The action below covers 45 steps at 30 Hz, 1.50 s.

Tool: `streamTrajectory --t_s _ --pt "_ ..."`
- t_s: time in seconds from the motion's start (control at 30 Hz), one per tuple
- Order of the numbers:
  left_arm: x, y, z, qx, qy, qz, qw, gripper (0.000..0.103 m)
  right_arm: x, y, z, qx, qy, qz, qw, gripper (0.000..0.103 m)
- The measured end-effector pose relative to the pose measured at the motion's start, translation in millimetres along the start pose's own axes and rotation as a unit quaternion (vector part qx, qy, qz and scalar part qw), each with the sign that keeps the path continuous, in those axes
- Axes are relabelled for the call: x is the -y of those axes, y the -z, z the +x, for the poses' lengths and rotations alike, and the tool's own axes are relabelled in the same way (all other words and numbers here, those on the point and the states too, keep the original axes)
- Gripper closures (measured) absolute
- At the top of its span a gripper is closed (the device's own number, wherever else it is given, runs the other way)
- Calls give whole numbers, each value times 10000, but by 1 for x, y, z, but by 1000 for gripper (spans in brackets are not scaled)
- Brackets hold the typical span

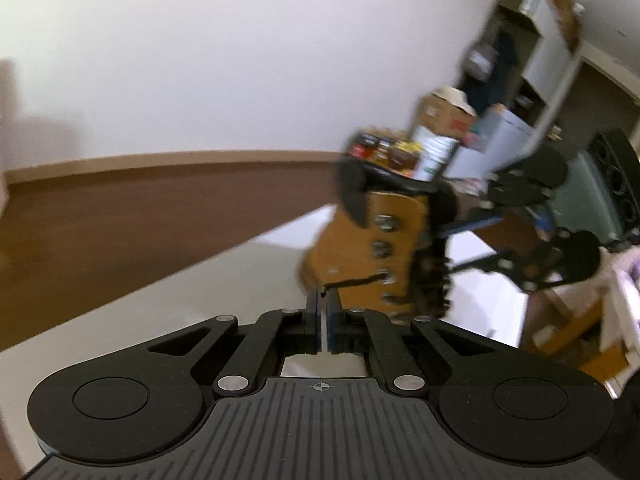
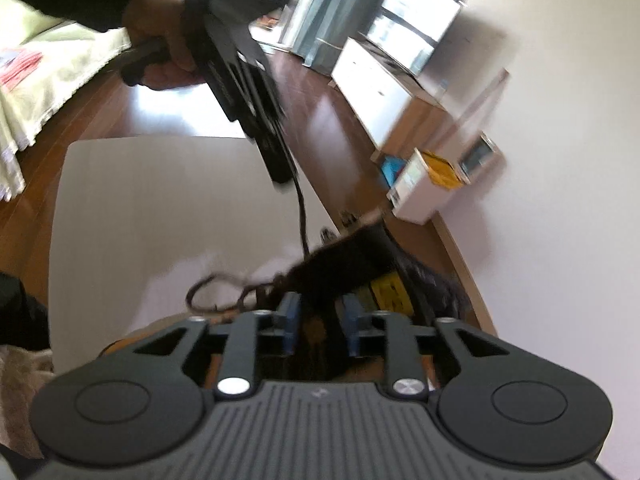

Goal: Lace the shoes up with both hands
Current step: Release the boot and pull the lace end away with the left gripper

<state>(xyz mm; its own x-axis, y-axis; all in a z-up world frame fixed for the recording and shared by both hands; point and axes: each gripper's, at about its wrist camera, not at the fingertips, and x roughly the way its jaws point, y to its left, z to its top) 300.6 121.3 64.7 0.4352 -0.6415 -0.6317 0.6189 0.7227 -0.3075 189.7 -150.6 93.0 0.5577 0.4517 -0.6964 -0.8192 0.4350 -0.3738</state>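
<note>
A tan boot point(image 1: 360, 240) stands on a white table point(image 1: 180, 300). The left gripper point(image 1: 322, 300), pressed together, pinches the end of the black lace point(image 1: 352, 282) coming from an eyelet. The right gripper point(image 2: 318, 320) is partly spread around the boot's dark top (touching or not is unclear). Pull the lace smoothly outward, bracing the boot

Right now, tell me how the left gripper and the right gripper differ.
The left gripper is shut, pinching the end of the black lace; the right gripper stands open, blue pads apart. The left gripper sits off the tan boot, lace stretched to an eyelet; the right gripper straddles the boot's dark collar without pressing it. Both are black, with blue-padded fingers.
</note>
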Motion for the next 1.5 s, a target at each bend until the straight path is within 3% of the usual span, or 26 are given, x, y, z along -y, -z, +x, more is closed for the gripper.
streamTrajectory --t_s 0.23,0.43,0.5,0.87,1.27,1.5 --pt "-20 19 -49 -247 -974 -303 9945 101 -7 29 -15 -746 361 1160 9898 70" --pt "-34 46 -76 -623 -1563 -472 9846 101 -10 53 -17 -1231 551 2248 9650 70" --pt "-32 54 -80 -764 -1633 -396 9828 101 -14 64 -17 -1391 603 2567 9545 70" --pt "-20 89 -100 -1299 -2105 -351 9683 101 -34 103 -33 -1744 996 3153 9275 69" --pt "-1 100 -111 -1364 -2234 -637 9630 94 -39 134 -43 -1886 1002 3326 9186 65" --pt "18 84 -91 -1243 -1912 -468 9725 87 -46 150 -38 -1928 746 3314 9206 65"
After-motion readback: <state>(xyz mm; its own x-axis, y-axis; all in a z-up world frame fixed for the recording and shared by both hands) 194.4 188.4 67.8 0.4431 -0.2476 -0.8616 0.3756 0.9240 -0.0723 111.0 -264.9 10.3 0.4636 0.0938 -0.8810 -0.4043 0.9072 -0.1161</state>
